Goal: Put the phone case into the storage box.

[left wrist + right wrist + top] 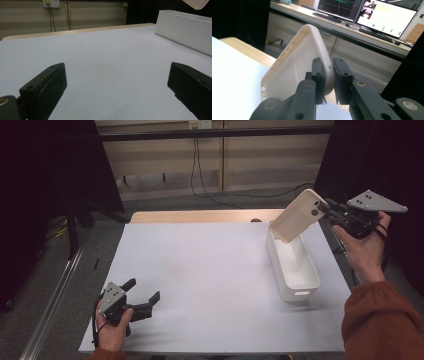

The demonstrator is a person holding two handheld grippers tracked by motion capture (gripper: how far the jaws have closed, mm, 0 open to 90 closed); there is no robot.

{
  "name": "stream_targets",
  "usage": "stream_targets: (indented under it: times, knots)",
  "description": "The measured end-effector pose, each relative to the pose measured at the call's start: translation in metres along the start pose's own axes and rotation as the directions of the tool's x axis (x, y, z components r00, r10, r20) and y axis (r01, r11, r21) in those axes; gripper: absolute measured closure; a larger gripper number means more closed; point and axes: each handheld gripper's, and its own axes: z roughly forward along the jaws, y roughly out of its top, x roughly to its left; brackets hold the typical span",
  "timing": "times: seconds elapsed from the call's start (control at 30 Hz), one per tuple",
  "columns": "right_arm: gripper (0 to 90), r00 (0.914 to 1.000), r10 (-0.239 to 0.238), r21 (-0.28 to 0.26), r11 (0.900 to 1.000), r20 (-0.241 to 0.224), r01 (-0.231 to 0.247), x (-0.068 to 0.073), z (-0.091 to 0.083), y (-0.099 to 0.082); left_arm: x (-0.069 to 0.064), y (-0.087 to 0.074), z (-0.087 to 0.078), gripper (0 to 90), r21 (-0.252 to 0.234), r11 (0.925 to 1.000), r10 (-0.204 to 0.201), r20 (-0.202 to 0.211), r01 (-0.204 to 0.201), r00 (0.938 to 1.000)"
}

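Right tool (324,210) clamps unlabelled lid (298,215) over box (292,265); left tool (145,299) spread, empty.

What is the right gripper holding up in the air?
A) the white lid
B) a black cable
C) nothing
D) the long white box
A: the right gripper is clamped on one edge of the white lid, which hangs tilted above the far end of the open white box.

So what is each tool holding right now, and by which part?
The right tool grips the lid by the rim at one end, tilted above the box. The left tool is open, holding nothing.
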Motion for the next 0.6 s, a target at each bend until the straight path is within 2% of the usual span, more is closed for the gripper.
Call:
stream_targets:
  times: [0.17,0.33,0.6]
  knots:
    - [80.2,0.9999,-0.006,0.018,0.9998,0.009,0.006,-0.006,0.009,-0.004,0.000,0.000,0.001,2.4,-0.001,1.0000,-0.007,0.001,0.007,1.0000]
    - [80.3,0.9994,-0.031,0.043,0.9986,0.018,0.030,-0.008,0.018,-0.004,0.001,0.000,0.001,2.4,-0.001,1.0000,-0.004,0.000,0.004,1.0000]
    - [80.3,0.9991,-0.038,0.068,0.9970,0.021,0.037,-0.013,0.029,-0.010,0.002,0.000,0.001,2.4,-0.001,1.0000,-0.003,-0.001,0.003,1.0000]
